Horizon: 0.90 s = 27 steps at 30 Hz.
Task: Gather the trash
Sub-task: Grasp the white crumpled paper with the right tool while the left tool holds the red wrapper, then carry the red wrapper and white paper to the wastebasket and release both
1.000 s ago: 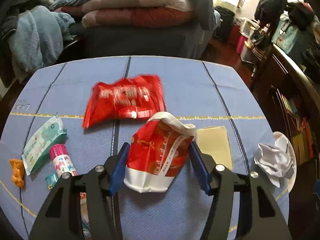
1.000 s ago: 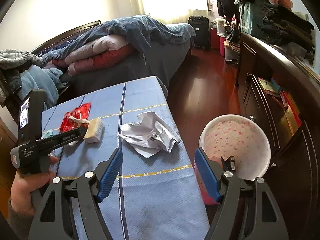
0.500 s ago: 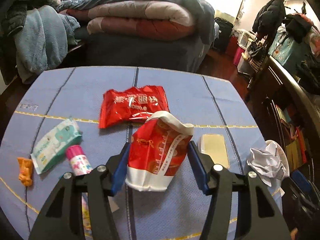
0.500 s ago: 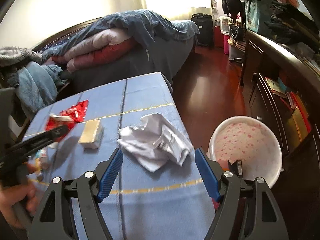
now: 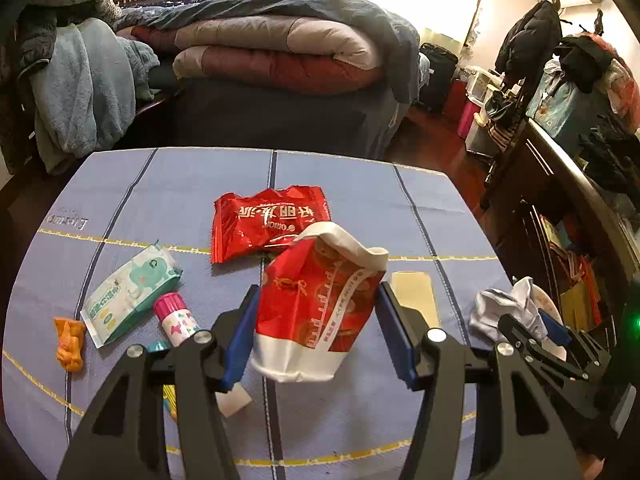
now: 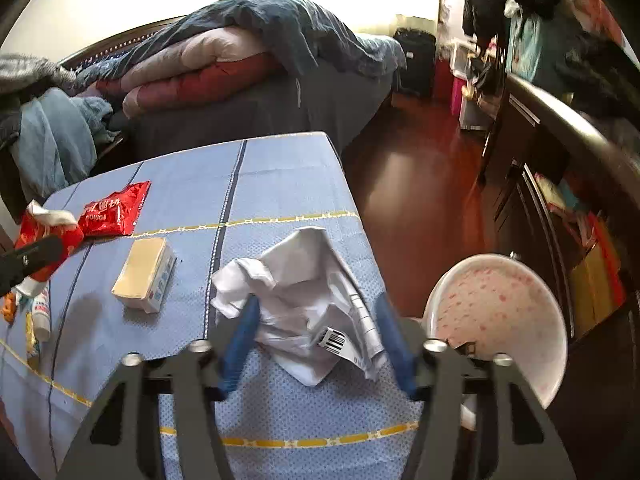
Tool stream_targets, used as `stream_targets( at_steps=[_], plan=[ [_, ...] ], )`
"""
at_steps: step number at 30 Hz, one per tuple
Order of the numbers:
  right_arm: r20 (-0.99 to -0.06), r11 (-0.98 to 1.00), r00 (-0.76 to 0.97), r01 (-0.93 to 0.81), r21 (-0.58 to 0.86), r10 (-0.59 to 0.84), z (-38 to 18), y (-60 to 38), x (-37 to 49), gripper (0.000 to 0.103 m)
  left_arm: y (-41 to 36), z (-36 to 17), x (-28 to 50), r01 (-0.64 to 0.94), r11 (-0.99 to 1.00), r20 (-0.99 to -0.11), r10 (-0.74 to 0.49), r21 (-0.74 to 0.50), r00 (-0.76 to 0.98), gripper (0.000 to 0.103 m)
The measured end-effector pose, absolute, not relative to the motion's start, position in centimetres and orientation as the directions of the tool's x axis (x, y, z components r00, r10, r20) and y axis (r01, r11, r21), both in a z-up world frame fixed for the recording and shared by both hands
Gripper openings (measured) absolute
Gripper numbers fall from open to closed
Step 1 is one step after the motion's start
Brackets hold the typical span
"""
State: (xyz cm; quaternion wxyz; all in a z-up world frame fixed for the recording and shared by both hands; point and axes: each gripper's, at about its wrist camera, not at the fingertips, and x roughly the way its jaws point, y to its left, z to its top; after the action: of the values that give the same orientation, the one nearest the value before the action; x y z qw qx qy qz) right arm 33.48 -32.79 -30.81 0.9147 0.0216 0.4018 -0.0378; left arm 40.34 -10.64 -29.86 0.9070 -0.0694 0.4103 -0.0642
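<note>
My left gripper (image 5: 318,294) is shut on a crumpled red-and-white paper bag (image 5: 316,320), held just above the blue tablecloth (image 5: 180,192). The bag also shows at the left edge of the right wrist view (image 6: 44,228). My right gripper (image 6: 318,306) straddles a crumpled white paper (image 6: 304,276) with a barcode near the table's right edge. Its jaws are closing, and both blue pads touch the paper's sides. The left wrist view shows that paper (image 5: 508,308) at the far right. A white bin with pink specks (image 6: 500,312) stands on the floor just right of the table.
On the cloth lie a red snack wrapper (image 5: 268,224), a wipes pack (image 5: 128,296), a pink-capped tube (image 5: 176,316), an orange toy (image 5: 70,344) and a yellow box (image 6: 144,276). A bed with folded quilts (image 5: 272,52) lies beyond. A dark dresser (image 6: 560,184) lines the right.
My right gripper came down over the white paper and its jaws narrowed from wide open onto the paper's sides. My left gripper rose a little with the bag still in it.
</note>
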Motion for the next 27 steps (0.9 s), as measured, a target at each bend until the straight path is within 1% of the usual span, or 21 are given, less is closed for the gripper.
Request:
stream_targets(
  at_steps=[1,5,12,21,27],
  plan=[
    [-0.737,0.997,0.675,0.075,0.016,-0.039,-30.7,-32.6,33.3,0.031,-10.7,-29.8,40.3,0.060,0.982,-0.735,-0.174,-0.179,0.655,0.058],
    [-0.727,0.997,0.686,0.073,0.027,-0.031,-30.1,-32.4,32.5,0.030,-10.7,-29.3,39.7,0.070,0.980,-0.727,-0.186,-0.188,0.661,0.058],
    [-0.703,0.994,0.711,0.054,0.097,0.030,-28.2,-32.5,29.8,0.030,-10.9,-27.5,38.0,0.099,0.974,-0.699,-0.216,-0.203,0.682,0.058],
    [-0.648,0.979,0.758,0.061,0.194,0.081,-25.2,-34.3,25.6,0.030,-13.4,-24.8,35.3,0.191,0.958,-0.658,-0.286,-0.214,0.697,0.058],
    [-0.623,0.972,0.781,0.103,0.211,0.053,-24.0,-36.7,23.6,0.030,-16.9,-22.9,33.8,0.278,0.937,-0.628,-0.349,-0.213,0.696,0.058]
  ],
)
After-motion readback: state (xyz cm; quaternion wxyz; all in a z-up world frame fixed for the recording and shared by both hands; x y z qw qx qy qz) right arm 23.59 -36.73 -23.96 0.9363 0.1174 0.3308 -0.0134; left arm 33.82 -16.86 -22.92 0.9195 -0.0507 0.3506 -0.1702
